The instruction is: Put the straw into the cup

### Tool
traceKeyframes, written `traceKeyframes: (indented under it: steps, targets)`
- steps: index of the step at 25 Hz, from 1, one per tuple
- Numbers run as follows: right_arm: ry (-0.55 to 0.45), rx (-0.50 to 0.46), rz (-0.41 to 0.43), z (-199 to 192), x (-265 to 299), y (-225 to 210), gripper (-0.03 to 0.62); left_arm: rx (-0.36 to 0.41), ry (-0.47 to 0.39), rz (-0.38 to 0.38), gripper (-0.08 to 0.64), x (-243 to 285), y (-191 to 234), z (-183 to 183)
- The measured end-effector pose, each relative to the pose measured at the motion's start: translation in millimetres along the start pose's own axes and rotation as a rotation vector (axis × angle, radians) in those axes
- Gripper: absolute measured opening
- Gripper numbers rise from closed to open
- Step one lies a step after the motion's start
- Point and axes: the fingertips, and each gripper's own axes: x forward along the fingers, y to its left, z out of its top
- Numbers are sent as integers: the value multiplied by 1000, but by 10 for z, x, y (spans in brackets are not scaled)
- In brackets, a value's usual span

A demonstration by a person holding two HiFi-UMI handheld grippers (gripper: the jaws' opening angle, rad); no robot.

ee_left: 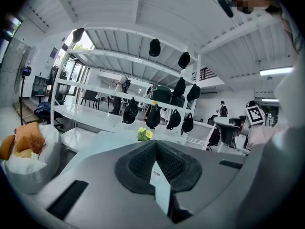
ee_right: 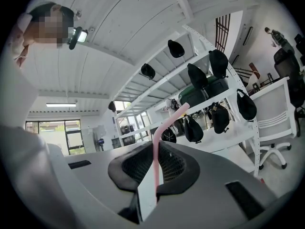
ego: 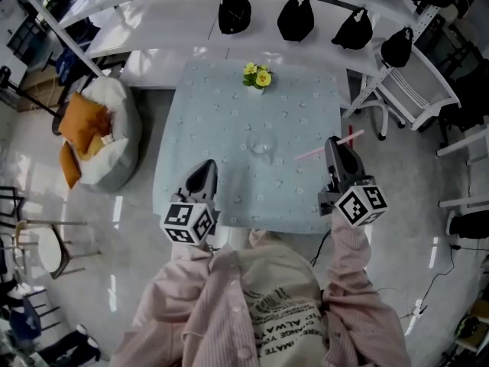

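A pink bendy straw (ego: 330,147) lies crosswise in my right gripper (ego: 335,150), which is shut on it over the table's right edge. In the right gripper view the straw (ee_right: 155,156) stands up between the pads and bends to the right at its top. A clear cup (ego: 262,148), faint against the cloth, stands near the middle of the pale blue table (ego: 229,113), to the left of the straw. My left gripper (ego: 205,171) hovers over the table's front left part. Its jaws (ee_left: 156,146) are closed together with nothing between them.
Yellow flowers (ego: 257,76) stand at the table's far edge. A white beanbag with orange cushions (ego: 99,132) sits on the floor to the left, and a white chair (ego: 412,90) to the right. Black caps (ego: 234,10) hang on the curved white shelf behind.
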Motion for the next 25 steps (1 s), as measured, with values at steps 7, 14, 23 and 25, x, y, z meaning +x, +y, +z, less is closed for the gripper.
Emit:
traceKeyframes:
  steps: [7, 14, 23, 25]
  targets:
    - [39, 14, 62, -51, 440, -97, 29, -49, 28, 34, 0, 286, 97, -98]
    - [86, 29, 162, -156, 890, -89, 29, -80, 69, 62, 0, 508, 173, -243]
    - [159, 56, 223, -517, 1333, -9, 29, -145, 131, 93, 0, 669, 338, -533]
    - [173, 58, 229, -608, 1425, -18, 29, -156, 138, 95, 0, 738, 377, -582]
